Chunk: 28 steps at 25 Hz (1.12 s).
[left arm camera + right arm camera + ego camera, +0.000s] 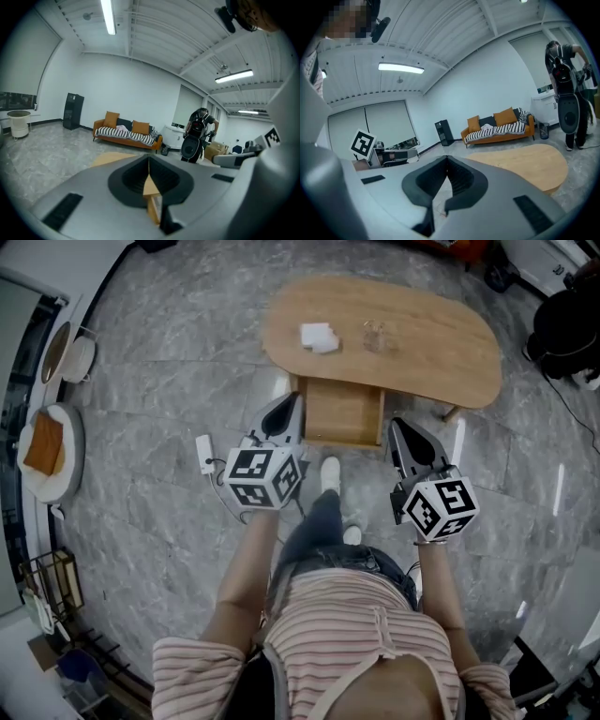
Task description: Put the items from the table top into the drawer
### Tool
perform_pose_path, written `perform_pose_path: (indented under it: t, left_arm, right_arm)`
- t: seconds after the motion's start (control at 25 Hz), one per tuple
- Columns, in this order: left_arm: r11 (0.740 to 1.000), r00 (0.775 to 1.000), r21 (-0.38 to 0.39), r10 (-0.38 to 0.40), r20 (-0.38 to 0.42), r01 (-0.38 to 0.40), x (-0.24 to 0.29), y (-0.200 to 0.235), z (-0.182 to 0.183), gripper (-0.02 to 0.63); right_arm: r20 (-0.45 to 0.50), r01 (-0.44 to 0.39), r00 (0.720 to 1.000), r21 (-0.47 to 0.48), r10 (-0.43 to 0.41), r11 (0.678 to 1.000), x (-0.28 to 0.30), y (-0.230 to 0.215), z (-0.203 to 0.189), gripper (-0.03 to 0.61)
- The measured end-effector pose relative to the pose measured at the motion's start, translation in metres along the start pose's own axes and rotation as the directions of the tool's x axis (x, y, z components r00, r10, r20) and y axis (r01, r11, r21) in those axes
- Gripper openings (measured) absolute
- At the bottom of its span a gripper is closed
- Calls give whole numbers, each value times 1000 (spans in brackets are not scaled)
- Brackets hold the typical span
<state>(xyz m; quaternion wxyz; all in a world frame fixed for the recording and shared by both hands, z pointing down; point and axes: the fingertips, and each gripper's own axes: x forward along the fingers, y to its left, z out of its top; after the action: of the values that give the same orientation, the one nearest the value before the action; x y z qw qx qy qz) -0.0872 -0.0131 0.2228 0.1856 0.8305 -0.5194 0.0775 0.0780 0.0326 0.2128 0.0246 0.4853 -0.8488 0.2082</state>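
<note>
Head view shows the approach step, with nothing picked yet. Of 2 grippers, the left gripper (293,401) is closed and empty. 1 white folded block (319,337) and 1 small clear glass piece (375,336) sit on the oval light-wood table (450,357), above 1 open wooden drawer (342,413). The right gripper (395,425) is likewise closed and empty. Next, I judge, the jaws must open over an item.
</note>
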Motion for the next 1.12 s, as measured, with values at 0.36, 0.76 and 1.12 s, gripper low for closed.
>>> perform_pose_path:
  t: [0.36,0.76,1.12]
  left_arm:
    - [999,997,-34,15,-77,-17,71,77,5,14]
    - [998,989,-65,10,-148,-20,124,116,-14,14]
    - [993,973,-101,39,-225,-63,178,151,-65,14]
  right_arm:
    - [-91,11,996,0,-11,1000,99,-14,5,8]
    - [-176,35,984,-4,-35,999,160,-31,-7,8]
    - [-224,24,974,-20,-28,1000,208,-61,-35,8]
